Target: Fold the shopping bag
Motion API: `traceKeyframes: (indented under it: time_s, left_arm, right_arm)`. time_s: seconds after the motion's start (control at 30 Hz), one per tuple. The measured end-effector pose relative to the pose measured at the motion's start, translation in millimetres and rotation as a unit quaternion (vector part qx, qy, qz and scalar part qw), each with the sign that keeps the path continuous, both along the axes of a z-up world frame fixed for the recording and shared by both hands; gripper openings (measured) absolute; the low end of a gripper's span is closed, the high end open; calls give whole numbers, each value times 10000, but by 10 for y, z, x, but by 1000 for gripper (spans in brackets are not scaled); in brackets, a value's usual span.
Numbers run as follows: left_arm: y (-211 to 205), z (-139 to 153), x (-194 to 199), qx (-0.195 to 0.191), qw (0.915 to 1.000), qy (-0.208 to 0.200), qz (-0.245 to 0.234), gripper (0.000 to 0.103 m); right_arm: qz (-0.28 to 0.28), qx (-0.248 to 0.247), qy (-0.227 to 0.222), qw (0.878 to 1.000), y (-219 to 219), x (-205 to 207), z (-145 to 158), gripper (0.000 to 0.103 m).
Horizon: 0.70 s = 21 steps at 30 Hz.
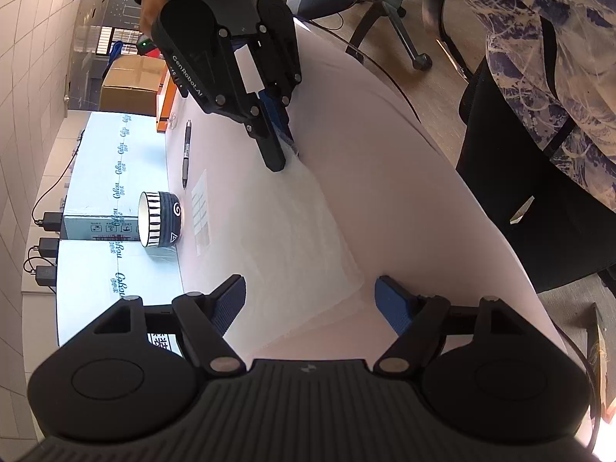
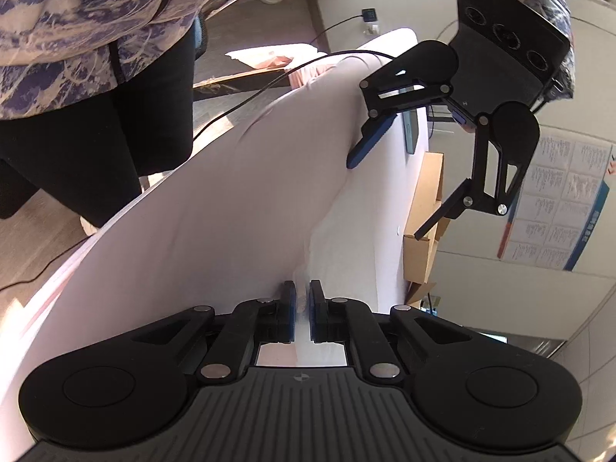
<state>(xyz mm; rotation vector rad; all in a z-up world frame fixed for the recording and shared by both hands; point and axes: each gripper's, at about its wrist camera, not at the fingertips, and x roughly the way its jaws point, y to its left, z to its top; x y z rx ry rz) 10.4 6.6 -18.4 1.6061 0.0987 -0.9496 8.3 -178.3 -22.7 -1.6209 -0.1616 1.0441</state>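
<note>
Pale tablecloth (image 1: 385, 154) swallows the white bag's (image 1: 292, 223) edges; right tongs (image 2: 302, 310) pinch it, left tongs (image 1: 310, 296) gape.

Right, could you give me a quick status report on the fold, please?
Left gripper open, at the near end of the bag. Right gripper shut on bag's far end. Bag flat on table. Bowl and pen beside bag.

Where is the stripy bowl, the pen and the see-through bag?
stripy bowl (image 1: 159, 218), left wrist view, its dark outer side.
pen (image 1: 186, 152), left wrist view, middle of its barrel.
see-through bag (image 1: 292, 231), left wrist view, its flat middle.
</note>
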Motion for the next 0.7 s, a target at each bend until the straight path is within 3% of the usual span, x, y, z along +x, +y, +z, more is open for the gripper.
traceKeyframes:
  time_s: [0.03,0.17,0.33,0.53,0.7]
  left_arm:
    - [-9,7,4,-30,10000,1,46,83]
    - [-35,42,-24,-230,9995,61,222,83]
    - [-68,86,-59,-481,9978,136,442,83]
    - [-137,107,-35,-802,9938,208,742,83]
    - [-197,193,132,-1352,9818,501,1232,83]
  right_arm:
    - [-156,174,129,9996,34,6,31,5]
    - [-624,767,712,9925,125,66,213,4]
    - [-1285,1478,1462,9697,159,240,451,4]
    - [-1611,1958,1758,9512,97,359,600,1]
    - [-1853,2244,2022,9351,76,424,698,1]
